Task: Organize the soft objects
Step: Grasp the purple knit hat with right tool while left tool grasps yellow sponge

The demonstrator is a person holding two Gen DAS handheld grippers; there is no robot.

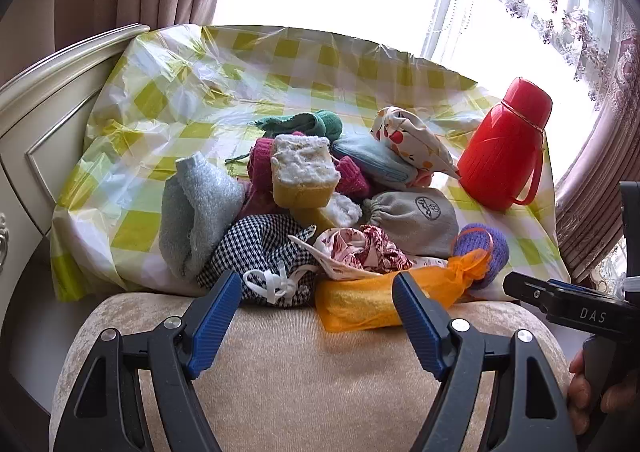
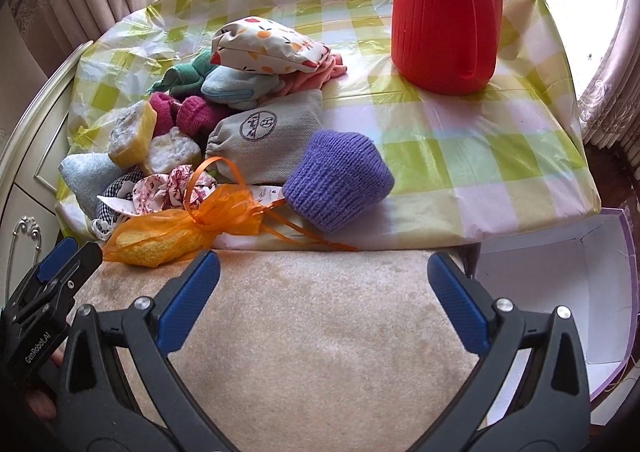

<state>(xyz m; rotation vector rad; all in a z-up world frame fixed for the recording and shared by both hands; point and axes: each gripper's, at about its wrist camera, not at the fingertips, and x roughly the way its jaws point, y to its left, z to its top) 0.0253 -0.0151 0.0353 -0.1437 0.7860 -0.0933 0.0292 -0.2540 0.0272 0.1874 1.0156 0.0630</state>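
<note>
Left tongs (image 1: 316, 292) tilted down, agape over orange pouch (image 1: 380, 300), right tongs (image 2: 324, 272) agape.

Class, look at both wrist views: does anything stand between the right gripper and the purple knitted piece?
Nothing visible does. The right gripper is open over bare beige cushion; the purple knitted piece lies beyond on the table edge, with only thin orange ribbon trailing beside it.

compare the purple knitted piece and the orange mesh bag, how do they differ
The purple knitted piece is opaque, thick ribbed knit; the orange mesh bag is sheer, showing yellow stuffing inside. The purple knitted piece lies wholly on the checked cloth, apart from the pile; the orange mesh bag overhangs the table's near edge, tied shut with ribbon. Both are soft and unheld.
</note>
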